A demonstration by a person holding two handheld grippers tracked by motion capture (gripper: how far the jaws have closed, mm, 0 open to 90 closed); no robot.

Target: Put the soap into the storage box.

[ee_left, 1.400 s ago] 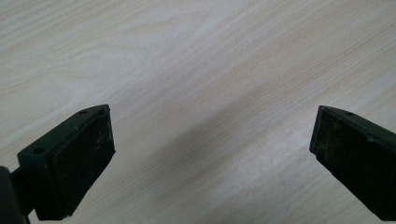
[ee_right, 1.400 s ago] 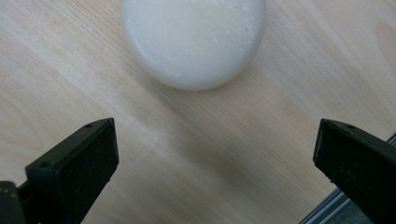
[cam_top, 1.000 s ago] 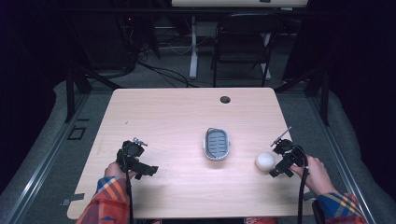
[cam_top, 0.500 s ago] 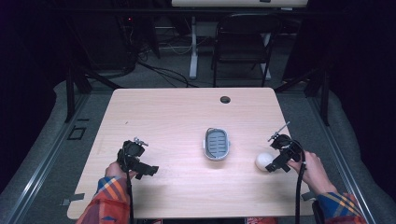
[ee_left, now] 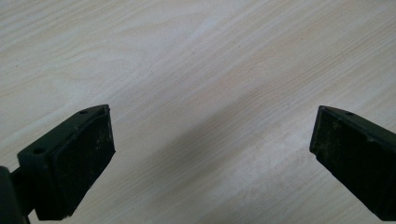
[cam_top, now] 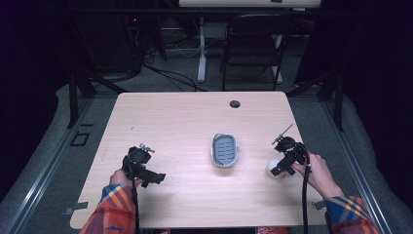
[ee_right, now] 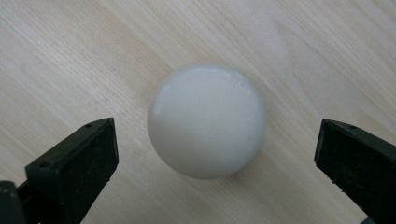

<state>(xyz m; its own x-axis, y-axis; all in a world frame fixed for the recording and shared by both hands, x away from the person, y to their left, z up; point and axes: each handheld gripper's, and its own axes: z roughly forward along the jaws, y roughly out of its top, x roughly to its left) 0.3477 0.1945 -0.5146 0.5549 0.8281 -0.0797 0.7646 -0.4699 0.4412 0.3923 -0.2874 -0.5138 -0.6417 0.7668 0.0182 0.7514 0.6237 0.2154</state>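
A white ball (cam_top: 273,168) lies on the wooden table (cam_top: 185,122) near its right front edge. My right gripper (cam_top: 278,170) hovers right over it, pointing down. In the right gripper view the ball (ee_right: 207,120) sits between and just ahead of the wide-apart jaws of the right gripper (ee_right: 214,140), touching neither. A grey oval dish (cam_top: 225,150) with a ribbed inside rests at the table's middle. My left gripper (cam_top: 155,177) stands open at the front left. In its own view the left gripper (ee_left: 212,122) has bare wood between its jaws.
A dark round hole (cam_top: 234,104) sits near the table's far edge. A black chair (cam_top: 253,46) and cables stand on the floor beyond the table. Bare wood stretches between the dish and the left gripper.
My right gripper has moved left toward the white ball and now stands over it. The ball, the dish and the left gripper have stayed put.
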